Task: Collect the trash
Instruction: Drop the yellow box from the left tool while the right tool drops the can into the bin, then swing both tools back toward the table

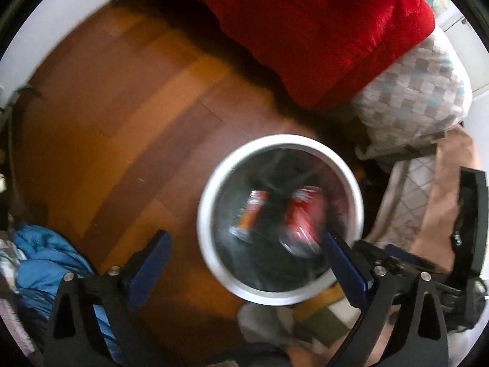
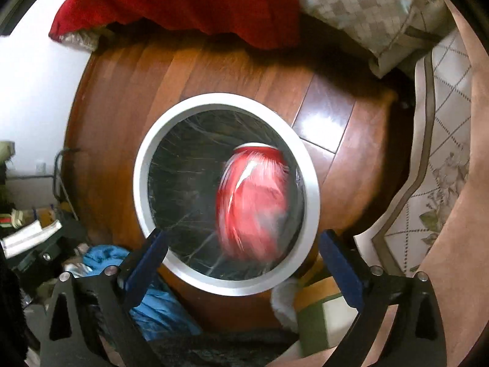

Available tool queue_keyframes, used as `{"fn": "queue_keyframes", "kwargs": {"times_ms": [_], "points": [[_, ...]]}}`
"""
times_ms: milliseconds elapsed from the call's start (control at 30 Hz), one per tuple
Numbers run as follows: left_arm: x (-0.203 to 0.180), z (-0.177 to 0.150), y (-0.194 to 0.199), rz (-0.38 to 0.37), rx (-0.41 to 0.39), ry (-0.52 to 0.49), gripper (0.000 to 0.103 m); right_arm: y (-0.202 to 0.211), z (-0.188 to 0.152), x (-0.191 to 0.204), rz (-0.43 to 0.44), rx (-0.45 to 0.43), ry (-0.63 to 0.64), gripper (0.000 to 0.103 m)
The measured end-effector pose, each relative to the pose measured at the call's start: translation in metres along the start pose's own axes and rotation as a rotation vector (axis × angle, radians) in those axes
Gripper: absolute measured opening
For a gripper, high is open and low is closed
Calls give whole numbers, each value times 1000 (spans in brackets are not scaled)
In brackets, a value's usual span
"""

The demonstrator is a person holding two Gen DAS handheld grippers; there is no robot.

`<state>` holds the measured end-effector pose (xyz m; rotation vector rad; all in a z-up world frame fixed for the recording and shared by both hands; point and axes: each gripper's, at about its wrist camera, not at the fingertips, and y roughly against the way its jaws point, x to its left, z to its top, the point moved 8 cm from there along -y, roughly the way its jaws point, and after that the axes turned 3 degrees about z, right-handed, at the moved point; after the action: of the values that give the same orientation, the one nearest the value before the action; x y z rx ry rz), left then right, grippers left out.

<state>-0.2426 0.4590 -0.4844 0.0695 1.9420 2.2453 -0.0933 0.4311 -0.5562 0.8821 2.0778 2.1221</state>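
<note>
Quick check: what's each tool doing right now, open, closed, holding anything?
Left tool: open, holding nothing, above the trash bin.
Right tool: open, holding nothing; blurred red can at the bin's mouth.

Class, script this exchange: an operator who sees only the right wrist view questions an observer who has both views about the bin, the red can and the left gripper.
Operator: I see a blurred red can in the bin. Is anything else in there?
Observer: Yes. The left wrist view shows an orange-labelled can lying beside it on the black liner.
Operator: Is the left gripper holding anything?
Observer: No. Its jaws are wide open above the near side of the bin, with nothing between them.
</note>
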Motion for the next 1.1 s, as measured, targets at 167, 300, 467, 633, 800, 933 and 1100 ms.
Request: {"fn": "queue_keyframes", "kwargs": {"times_ms": [167, 300, 467, 633, 800, 933, 1100], "points": [[10, -15, 16, 67, -44, -6, 100, 19, -17, -8, -94, -45, 50, 102], [3, -28, 30, 99, -71, -47, 100, 39, -35, -20, -178, -70, 82, 103], [-7, -42, 55, 109, -109, -81, 100, 61, -55, -30, -205, -98, 107, 103], [-18, -52, 78, 105, -139, -105, 100, 88, -72, -28, -190, -131, 127, 103], [-24, -63, 111, 111, -190, -114, 100, 118, -85, -21, -167, -177, 136, 103], [-28, -70, 141, 120, -235, -123, 100, 153, -98, -14, -132, -225, 136, 103], [-40, -81, 185, 108, -307, -133, 100, 205, -116, -4, -67, -294, 131, 103]]}}
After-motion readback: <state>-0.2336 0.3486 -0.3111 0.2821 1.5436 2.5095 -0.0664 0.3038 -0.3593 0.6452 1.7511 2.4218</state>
